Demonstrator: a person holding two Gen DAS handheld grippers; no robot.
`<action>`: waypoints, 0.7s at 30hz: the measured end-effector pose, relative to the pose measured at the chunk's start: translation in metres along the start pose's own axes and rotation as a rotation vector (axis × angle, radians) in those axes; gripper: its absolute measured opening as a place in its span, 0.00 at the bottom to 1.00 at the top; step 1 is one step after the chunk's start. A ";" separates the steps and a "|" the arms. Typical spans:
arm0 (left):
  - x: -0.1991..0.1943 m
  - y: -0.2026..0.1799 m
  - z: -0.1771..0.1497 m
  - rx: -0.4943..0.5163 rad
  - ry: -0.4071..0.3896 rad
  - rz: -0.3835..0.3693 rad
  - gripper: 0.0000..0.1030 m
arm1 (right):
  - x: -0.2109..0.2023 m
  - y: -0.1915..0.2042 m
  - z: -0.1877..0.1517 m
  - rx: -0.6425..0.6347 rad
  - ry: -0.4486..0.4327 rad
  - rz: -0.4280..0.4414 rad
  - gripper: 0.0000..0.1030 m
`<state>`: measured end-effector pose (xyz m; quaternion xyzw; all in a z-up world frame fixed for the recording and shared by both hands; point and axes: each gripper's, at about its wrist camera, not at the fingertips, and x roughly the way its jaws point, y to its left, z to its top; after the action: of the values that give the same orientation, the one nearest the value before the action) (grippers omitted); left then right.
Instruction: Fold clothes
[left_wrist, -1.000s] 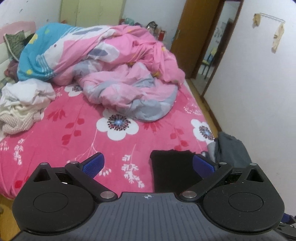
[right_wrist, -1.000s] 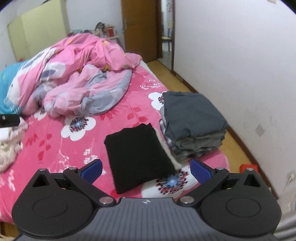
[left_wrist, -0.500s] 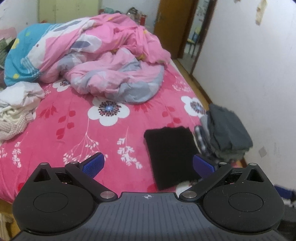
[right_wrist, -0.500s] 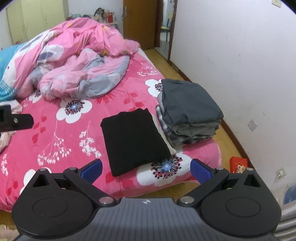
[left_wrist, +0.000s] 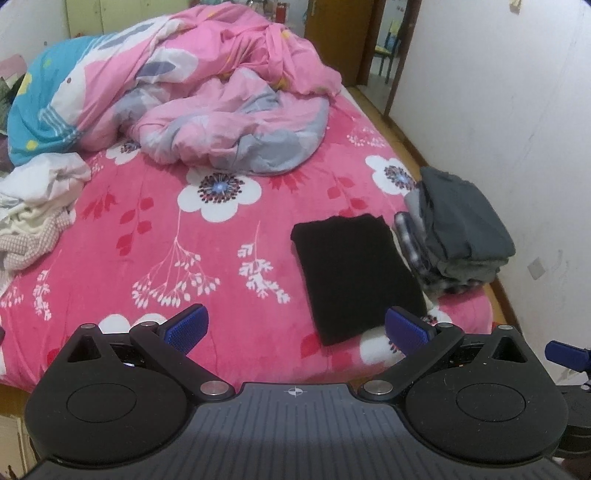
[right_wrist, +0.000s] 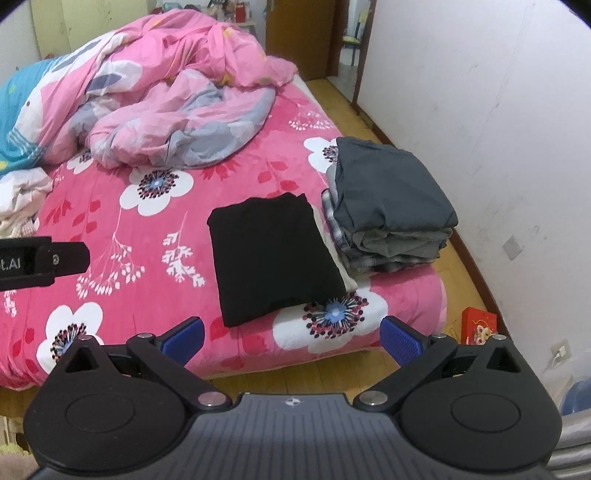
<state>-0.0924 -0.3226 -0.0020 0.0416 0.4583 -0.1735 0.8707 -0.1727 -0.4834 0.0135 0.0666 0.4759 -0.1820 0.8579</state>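
Both grippers spread, empty — folded black garment (right_wrist: 273, 254) beside grey stack (right_wrist: 388, 206).

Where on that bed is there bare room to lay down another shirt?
The widest free patch of the bedspread lies between the black folded garment and the white crumpled clothes, below the pink quilt. The right edge is crowded: the folded stack sits close beside the black garment.
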 end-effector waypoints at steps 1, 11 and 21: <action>0.000 -0.001 -0.001 0.005 0.004 0.000 1.00 | 0.000 -0.001 -0.001 -0.001 0.003 0.003 1.00; 0.001 -0.001 -0.007 0.001 0.018 0.046 1.00 | -0.001 -0.003 -0.002 -0.010 0.001 -0.003 1.00; -0.001 -0.001 -0.012 0.003 0.018 0.068 1.00 | -0.002 0.000 -0.005 -0.029 -0.006 0.001 1.00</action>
<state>-0.1023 -0.3210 -0.0080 0.0602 0.4643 -0.1440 0.8718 -0.1770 -0.4814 0.0123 0.0541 0.4759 -0.1747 0.8603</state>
